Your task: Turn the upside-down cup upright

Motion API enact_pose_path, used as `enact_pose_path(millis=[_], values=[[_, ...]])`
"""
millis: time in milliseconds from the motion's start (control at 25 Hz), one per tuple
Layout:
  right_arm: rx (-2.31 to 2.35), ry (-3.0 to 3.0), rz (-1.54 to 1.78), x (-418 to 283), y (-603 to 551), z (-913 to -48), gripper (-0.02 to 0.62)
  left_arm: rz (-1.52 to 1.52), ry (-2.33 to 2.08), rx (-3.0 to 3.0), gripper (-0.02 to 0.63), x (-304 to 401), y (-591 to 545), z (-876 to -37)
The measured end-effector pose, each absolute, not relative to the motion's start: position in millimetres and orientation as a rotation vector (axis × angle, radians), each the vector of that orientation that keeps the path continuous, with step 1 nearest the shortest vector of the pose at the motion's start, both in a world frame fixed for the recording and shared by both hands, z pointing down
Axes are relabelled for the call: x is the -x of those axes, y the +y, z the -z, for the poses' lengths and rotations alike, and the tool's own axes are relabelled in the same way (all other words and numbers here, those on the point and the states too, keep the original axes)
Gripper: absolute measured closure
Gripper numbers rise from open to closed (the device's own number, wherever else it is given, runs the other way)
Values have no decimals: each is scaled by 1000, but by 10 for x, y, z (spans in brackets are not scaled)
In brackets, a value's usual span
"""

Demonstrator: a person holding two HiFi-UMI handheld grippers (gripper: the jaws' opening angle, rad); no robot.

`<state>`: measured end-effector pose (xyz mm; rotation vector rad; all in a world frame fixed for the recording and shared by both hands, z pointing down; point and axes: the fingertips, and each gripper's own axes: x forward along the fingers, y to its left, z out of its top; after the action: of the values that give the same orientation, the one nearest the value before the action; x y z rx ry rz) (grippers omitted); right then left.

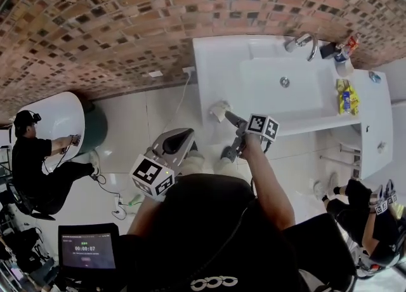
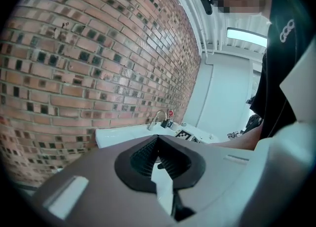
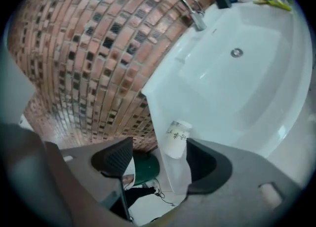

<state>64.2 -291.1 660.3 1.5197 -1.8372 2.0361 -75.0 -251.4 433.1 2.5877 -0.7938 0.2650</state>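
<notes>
A white paper cup point(image 3: 177, 139) with dark print stands on the front left corner of the white sink counter point(image 3: 256, 97); its rimmed end looks to be on top. My right gripper point(image 3: 158, 147) is open around it: the cup is between the jaws, close to the right pad and clear of the left one. In the head view the cup point(image 1: 219, 112) is just beyond the right gripper point(image 1: 228, 118). My left gripper point(image 1: 183, 139) hangs left of the counter, over the floor. In the left gripper view its pads point(image 2: 148, 153) meet at the tips with nothing between them.
A faucet point(image 1: 304, 42), small bottles point(image 1: 339, 49) and a yellow packet point(image 1: 346, 97) are at the counter's far end. A brick wall point(image 1: 127, 24) runs behind. One person point(image 1: 38, 164) sits at the left by a green bin point(image 1: 98, 129), another point(image 1: 374, 221) at the right. A monitor point(image 1: 89, 249) stands nearby.
</notes>
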Motion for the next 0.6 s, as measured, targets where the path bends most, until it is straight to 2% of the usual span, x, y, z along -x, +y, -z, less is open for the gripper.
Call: enact_pose_path(millis=[160,360,600], values=[[-1658,-1603,-2133,-714,-3065,-7033,235,-256,-769,-2590,591,887,-2643,-4345],[-1715,-1463,-2184,-723,-3210,-7353,232,-259,-752,-2584,591,1009,-2799,-4369],[-1748,-1388,-2083,-772,-3356,-7502,232,-266,-745,-2571,591,1099,-2984,-4400]])
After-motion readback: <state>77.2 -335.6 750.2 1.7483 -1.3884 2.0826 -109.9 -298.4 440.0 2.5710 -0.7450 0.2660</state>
